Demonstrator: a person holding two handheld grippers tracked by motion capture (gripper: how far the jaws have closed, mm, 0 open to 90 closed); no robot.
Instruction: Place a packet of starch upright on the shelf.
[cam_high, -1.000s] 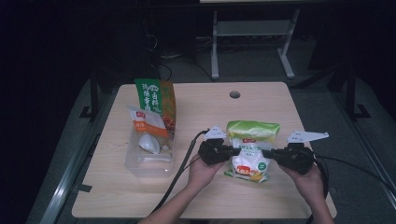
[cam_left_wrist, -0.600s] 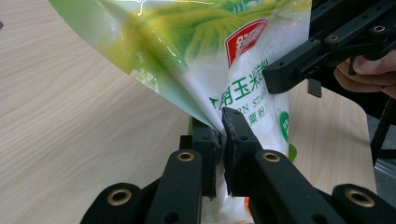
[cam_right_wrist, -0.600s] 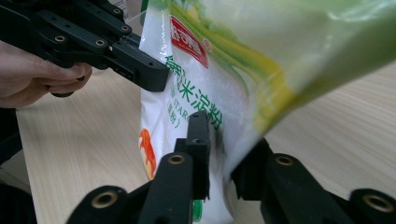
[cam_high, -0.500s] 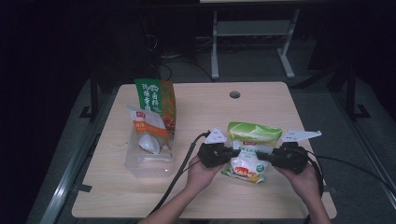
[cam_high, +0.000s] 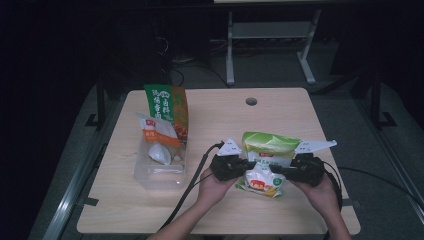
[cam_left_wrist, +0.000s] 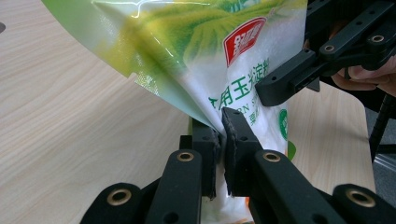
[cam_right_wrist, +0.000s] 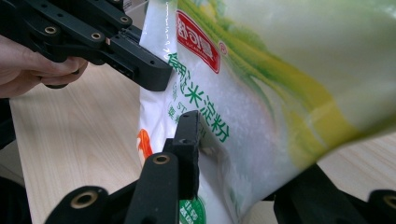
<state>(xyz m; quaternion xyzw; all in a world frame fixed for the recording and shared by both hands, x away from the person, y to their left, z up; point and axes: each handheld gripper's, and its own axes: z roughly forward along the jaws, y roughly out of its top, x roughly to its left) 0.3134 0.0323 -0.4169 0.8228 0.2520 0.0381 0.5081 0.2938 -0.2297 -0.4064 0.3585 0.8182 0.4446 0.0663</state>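
Note:
A green and white bag of corn starch (cam_high: 270, 147) is held just above the table (cam_high: 300, 115) between my two grippers. My left gripper (cam_high: 244, 170) comes in from the left. In the left gripper view its jaws (cam_left_wrist: 223, 126) are shut on a thin side edge of the bag (cam_left_wrist: 224, 51). My right gripper (cam_high: 288, 172) reaches in from the right. Its jaws (cam_right_wrist: 243, 140) have just been opening and stand wide apart, with the bulging bag (cam_right_wrist: 261, 84) between them. Its far jaw is partly hidden behind the bag.
At the table's left a clear plastic container (cam_high: 160, 172) holds a tall green and orange bag (cam_high: 167, 107), a white and orange packet (cam_high: 157, 132) and a white pouch (cam_high: 161, 152). A cable hole (cam_high: 251, 101) is near the far edge. A black cable (cam_high: 190, 190) trails toward the front.
My right gripper has shifted a little left toward the left one, and the bag's white lower part has bunched up between them. The left gripper has stayed put.

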